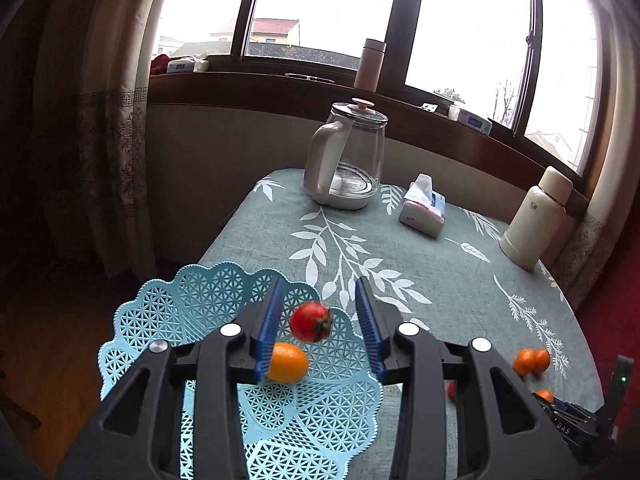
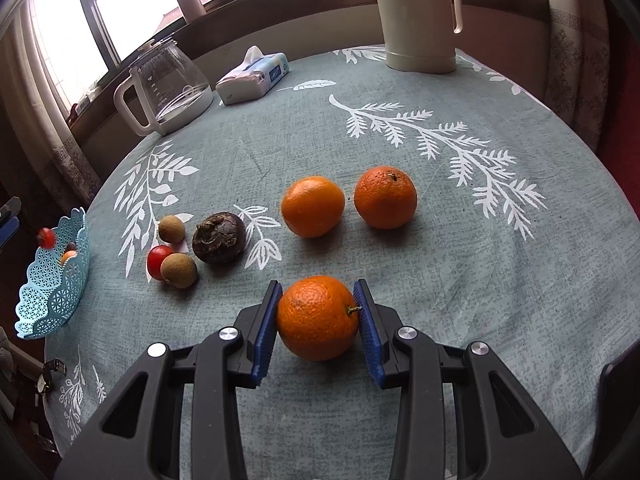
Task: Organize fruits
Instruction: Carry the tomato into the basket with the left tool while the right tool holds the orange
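We have our left gripper (image 1: 322, 320) open above the blue basket (image 1: 168, 320), a tomato (image 1: 311, 321) dropping between its fingers, while our right gripper (image 2: 318, 316) clamps an orange (image 2: 317, 317) on the tabletop (image 2: 440, 240), to lift and carry basketward next

both wrist views near tabletop; share basket (image 1: 152, 320).

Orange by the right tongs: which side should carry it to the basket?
Right. The right tongs already bracket the orange, pads at both its sides. The left tongs are open over the basket, with a tomato between them, seemingly dropping.
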A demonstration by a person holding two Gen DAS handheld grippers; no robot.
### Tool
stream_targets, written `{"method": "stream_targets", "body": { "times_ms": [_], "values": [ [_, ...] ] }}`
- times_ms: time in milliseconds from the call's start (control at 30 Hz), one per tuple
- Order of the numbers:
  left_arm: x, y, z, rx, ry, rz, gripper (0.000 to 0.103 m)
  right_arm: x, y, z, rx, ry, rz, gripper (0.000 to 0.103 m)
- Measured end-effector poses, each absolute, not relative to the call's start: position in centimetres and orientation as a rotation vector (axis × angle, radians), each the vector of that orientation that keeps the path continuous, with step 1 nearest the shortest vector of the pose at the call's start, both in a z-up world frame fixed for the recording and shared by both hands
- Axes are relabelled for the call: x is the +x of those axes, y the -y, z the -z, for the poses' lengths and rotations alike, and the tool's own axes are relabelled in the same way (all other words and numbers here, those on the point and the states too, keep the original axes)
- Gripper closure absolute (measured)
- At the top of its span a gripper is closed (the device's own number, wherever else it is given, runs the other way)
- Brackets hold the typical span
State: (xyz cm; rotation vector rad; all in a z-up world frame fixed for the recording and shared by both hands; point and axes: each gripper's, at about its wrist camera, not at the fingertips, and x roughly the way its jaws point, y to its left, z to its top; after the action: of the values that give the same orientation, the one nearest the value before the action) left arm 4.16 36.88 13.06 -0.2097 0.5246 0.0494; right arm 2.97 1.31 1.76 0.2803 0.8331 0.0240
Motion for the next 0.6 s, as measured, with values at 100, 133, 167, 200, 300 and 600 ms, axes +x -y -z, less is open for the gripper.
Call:
{"method": "stream_targets", "body": {
  "times_ms": [100,133,167,200,300,600],
  "values": [
    [3.9,-37.4,-13.5,-0.225,-0.508,-0.061,0.033,2.9,-1.7,-1.9,0.278,-0.833,-0.034,0.066],
    [3.8,-37.6,-13.6,-0.23,-0.503,-0.065,0.029,2.9,-1.8,-1.9,0.281,-0.833,-0.037,0.066],
    [3.7,-37.8,-13.8,-0.236,-0.496,-0.069,0.026,2.8,-1.8,-2.0,0.286,-0.833,-0.042,0.066],
    [3.6,-37.9,-13.9,-0.241,-0.49,-0.072,0.025,2.8,-1.9,-2.1,0.293,-0.834,-0.049,0.066],
    [3.4,-38.4,-14.3,-0.253,-0.48,-0.077,0.021,2.7,-2.0,-2.5,0.313,-0.832,-0.072,0.066],
    [2.9,-40.2,-15.0,-0.301,-0.453,-0.101,0.013,2.0,-2.9,-3.8,0.304,-0.798,-0.115,0.066]
  ]
}}
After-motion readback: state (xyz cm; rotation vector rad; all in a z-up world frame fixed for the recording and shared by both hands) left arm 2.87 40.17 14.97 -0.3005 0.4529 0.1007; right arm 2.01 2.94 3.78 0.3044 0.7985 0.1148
